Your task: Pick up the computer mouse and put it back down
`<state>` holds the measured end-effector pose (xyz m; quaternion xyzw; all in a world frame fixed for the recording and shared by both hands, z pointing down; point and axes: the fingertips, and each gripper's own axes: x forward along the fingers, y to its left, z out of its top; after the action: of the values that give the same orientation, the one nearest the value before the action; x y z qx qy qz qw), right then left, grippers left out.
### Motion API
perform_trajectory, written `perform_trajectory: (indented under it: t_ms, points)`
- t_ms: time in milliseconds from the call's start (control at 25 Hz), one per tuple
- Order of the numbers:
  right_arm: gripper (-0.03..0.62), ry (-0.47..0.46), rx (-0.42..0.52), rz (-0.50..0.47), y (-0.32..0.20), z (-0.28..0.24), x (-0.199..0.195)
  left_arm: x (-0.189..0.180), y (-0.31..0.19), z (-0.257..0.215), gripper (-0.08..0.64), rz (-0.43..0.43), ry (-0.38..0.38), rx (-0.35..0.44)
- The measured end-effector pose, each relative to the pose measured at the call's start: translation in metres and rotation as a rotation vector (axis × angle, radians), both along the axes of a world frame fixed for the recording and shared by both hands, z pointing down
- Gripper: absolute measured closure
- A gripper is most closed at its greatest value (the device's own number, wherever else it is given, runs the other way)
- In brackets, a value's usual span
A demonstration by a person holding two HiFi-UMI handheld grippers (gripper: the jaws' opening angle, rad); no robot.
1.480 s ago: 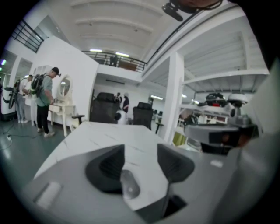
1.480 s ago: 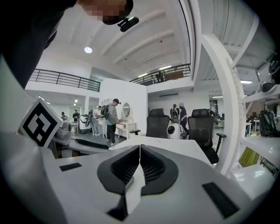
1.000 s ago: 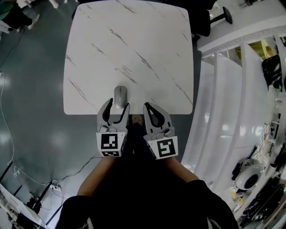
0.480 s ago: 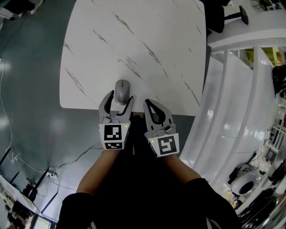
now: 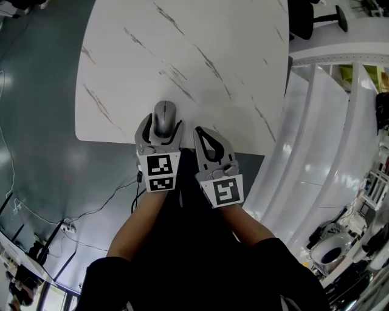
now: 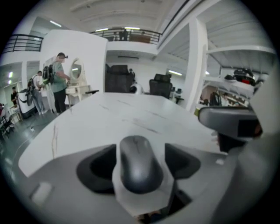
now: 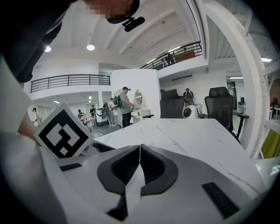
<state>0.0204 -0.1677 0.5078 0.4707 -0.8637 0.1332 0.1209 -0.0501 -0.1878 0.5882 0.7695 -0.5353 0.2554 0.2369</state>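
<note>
The grey computer mouse (image 5: 165,115) (image 6: 139,162) lies on the white marble-look table (image 5: 182,54) close to its near edge. My left gripper (image 5: 163,123) (image 6: 140,159) straddles it, one jaw on each side. The jaws are opening, and a thin gap shows beside the mouse on its right. My right gripper (image 5: 199,131) (image 7: 140,146) sits just to the right, over the table's near edge. It is shut, tips touching, with nothing in it. A marker cube tops each gripper.
White shelving and rails (image 5: 316,121) run along the right of the table. A black office chair (image 5: 310,18) stands at the far right corner. Cables (image 5: 91,209) trail over the grey floor on the left. People (image 6: 59,78) stand far off beyond the table.
Both grippers have come down toward the table's near edge. The left jaws have spread wider round the mouse. The right gripper stays shut.
</note>
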Motion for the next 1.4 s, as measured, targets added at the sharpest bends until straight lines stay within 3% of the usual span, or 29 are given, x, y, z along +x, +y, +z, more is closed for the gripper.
perform_trajectory:
  t_ms: [360, 600, 920, 1120, 1400]
  points:
    - [0.574, -0.007, -0.018, 0.005, -0.005, 0.007, 0.005, -0.003, -0.005, 0.020, 0.213, -0.056, -0.021, -0.096]
    - [0.574, 0.000, -0.014, 0.011, -0.010, 0.006, 0.007, -0.005, -0.007, 0.022, 0.236, -0.084, -0.059, -0.111]
    - [0.574, 0.009, 0.024, 0.020, -0.009, -0.010, 0.007, -0.008, -0.005, 0.022, 0.262, -0.057, -0.035, -0.117]
    - [0.574, 0.020, 0.050, 0.032, -0.004, -0.024, 0.010, -0.007, -0.006, 0.009, 0.264, -0.036, -0.033, -0.078]
    - [0.574, 0.060, 0.068, 0.096, 0.005, -0.041, 0.027, -0.003, -0.004, -0.041, 0.264, -0.023, 0.009, 0.035]
